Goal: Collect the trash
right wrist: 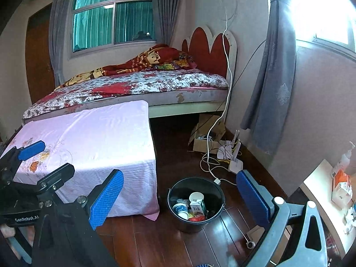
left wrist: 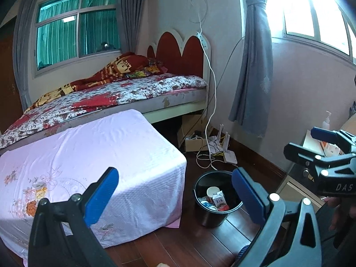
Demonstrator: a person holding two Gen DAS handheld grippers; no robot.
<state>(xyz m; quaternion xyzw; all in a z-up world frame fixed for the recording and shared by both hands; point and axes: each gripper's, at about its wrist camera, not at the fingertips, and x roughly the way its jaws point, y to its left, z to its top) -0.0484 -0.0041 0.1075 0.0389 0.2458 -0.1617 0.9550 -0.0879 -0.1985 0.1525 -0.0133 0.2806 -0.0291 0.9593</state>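
Observation:
A black bucket (left wrist: pixel 201 209) stands on the wooden floor beside the pink-covered table; it also shows in the right wrist view (right wrist: pixel 175 217). Inside lie a small milk carton (right wrist: pixel 197 207), paper cups (right wrist: pixel 196 196) and other trash. My left gripper (left wrist: pixel 175 197) is open and empty, held above the floor near the bucket. My right gripper (right wrist: pixel 180 197) is open and empty, above the bucket. The right gripper shows at the right edge of the left wrist view (left wrist: pixel 311 142); the left gripper shows at the left of the right wrist view (right wrist: pixel 44 158).
A low table under a pink floral cloth (right wrist: pixel 89 144) stands left of the bucket, in front of a bed (right wrist: pixel 133 84). A cardboard box (right wrist: pixel 207 138), router (right wrist: pixel 235 164) and loose cables (right wrist: pixel 209 162) lie by the wall. A desk (right wrist: pixel 318 189) with a tissue pack is at right.

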